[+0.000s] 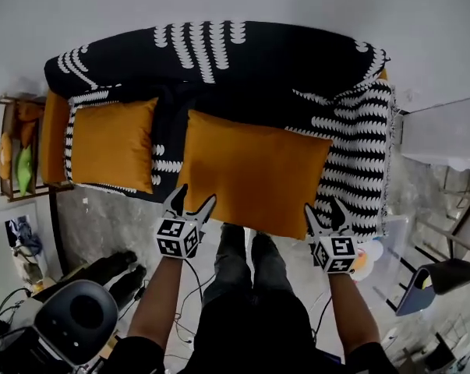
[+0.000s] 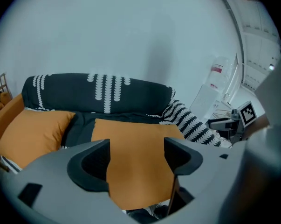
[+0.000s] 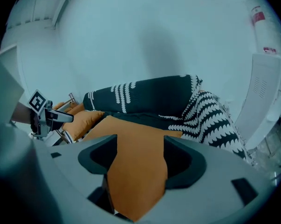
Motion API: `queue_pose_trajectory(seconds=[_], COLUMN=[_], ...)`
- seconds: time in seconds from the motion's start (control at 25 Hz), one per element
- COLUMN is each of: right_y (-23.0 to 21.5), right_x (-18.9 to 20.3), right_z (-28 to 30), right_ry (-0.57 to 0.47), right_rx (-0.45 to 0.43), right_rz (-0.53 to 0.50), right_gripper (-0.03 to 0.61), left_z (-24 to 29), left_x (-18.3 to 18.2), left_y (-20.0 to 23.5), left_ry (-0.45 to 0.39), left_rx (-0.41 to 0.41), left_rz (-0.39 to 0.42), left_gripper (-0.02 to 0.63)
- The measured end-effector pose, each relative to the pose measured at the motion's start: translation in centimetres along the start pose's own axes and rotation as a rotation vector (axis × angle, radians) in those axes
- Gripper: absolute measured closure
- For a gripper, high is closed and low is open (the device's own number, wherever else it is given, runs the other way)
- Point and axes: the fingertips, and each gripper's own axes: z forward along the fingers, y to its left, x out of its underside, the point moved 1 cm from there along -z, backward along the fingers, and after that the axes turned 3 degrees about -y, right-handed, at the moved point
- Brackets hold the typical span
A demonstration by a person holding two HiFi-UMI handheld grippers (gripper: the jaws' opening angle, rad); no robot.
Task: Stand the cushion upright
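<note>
The cushion [image 1: 254,174], the larger orange one, lies flat on the seat of the sofa [image 1: 219,49], its back edge toward the backrest and its front edge at the seat's lip. Standing it up well probably means taking that front edge at two well-separated places, so the soft cover lifts evenly rather than folding in the middle. It would then swing up about its back edge until the face leans against the backrest. A deep bite on the seam should hold better than a pinch of loose fabric. The left claw [image 1: 194,197] is at the cushion's near-left corner and the right claw [image 1: 323,211] at its near-right corner. Both are open, each with its jaws well apart and the orange fabric showing in the gap but not pressed by either pad. A second orange cushion [image 1: 114,142] lies flat further left and looks no part of this step. The head view alone shows both claws spaced along the front edge, and the person's legs below. Only the gripper views show the backrest rising against the pale wall [image 2: 131,31], which is where the cushion would lean. The left gripper view also catches the other claw at its right edge.
</note>
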Motion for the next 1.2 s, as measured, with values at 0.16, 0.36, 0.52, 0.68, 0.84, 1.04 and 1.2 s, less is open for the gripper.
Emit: queue_pose_trajectory(seconds=[0.16,0.36,0.52,0.68,0.84,1.04,1.2], right_y=[-0.5,-1.4,-2.9,-4.8,-6.1,-5.8,-5.3], right_x=[2.4,5.1,6.8,10.9,13.0,12.7,13.2], right_z=[3.1,6.8,8.7,9.3,10.2,11.1,11.5], right_ry=[0.036,0.070,0.117,0.216,0.248,0.286,0.329], right_rx=[0.026,0.047,0.076,0.149,0.191,0.157,0.114], right_rz=[0.047,0.114,0.156,0.236,0.331,0.292,0.333], right_gripper=[0.256,0.240,0.178,0.158,0.146,0.118,0.103], left_z=[3.6,7.7,9.6,11.6,13.2,13.6,14.4], left_x=[0.6,2.1,2.6,4.3,5.9,6.7,7.7], left_y=[1.3,3.6,6.0,7.8,10.1,11.5,12.5], left_ry=[0.036,0.071,0.099,0.175,0.243,0.280,0.342], left_rx=[0.012,0.001,-0.024,-0.017,0.005,0.079,0.141], left_rz=[-0.005,-0.007,-0.003,0.039,0.013,-0.118,-0.161], left_gripper=[0.239,0.228,0.201,0.192,0.179,0.138,0.096])
